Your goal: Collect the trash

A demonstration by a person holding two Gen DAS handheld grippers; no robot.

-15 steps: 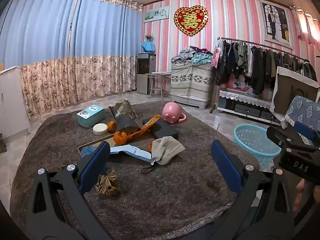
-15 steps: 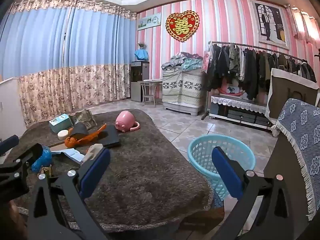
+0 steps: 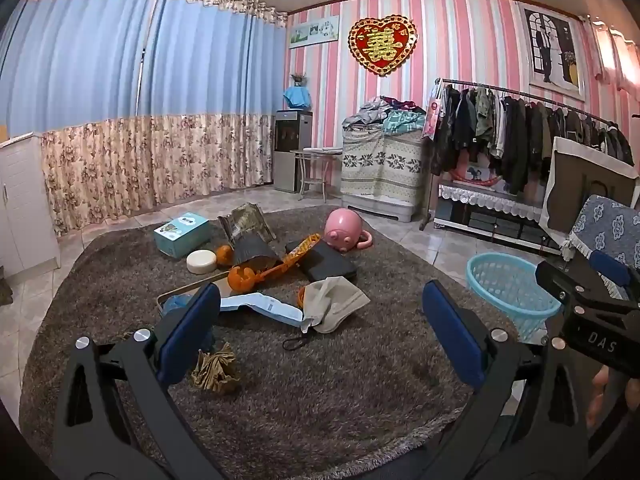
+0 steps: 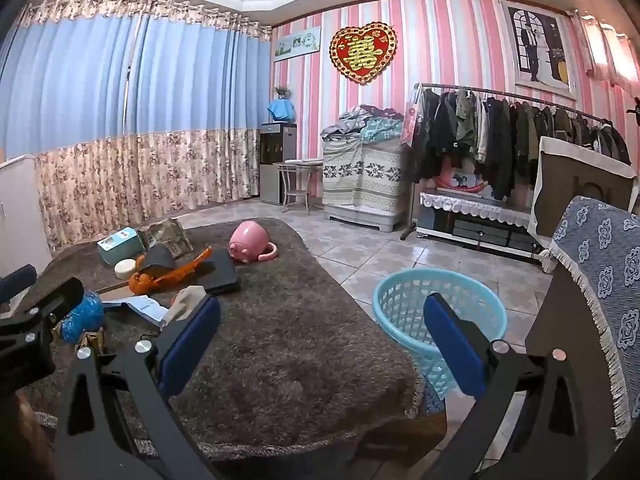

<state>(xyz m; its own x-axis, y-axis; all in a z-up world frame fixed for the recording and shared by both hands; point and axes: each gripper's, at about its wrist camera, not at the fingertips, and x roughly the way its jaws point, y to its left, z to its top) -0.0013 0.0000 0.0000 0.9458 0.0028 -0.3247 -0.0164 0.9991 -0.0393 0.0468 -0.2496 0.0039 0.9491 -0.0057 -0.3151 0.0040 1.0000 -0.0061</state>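
Observation:
A crumpled brown paper wad (image 3: 214,370) lies on the shaggy brown cover (image 3: 320,380), just right of my left finger. Behind it lie a blue crumpled bag (image 3: 176,305), a white-blue packet (image 3: 260,307), a beige cloth (image 3: 334,304), orange peels (image 3: 242,278) and an orange wrapper (image 3: 300,254). A light blue mesh basket (image 4: 436,312) stands on the floor at the right; it also shows in the left wrist view (image 3: 510,290). My left gripper (image 3: 320,328) is open and empty above the cover. My right gripper (image 4: 320,340) is open and empty, near the basket.
A teal box (image 3: 182,234), a white round tin (image 3: 202,261), a foil bag (image 3: 248,226), a black flat case (image 3: 326,262) and a pink pig-shaped pot (image 3: 344,232) sit further back. A clothes rack (image 3: 520,132) and a draped chair (image 4: 600,280) stand at the right.

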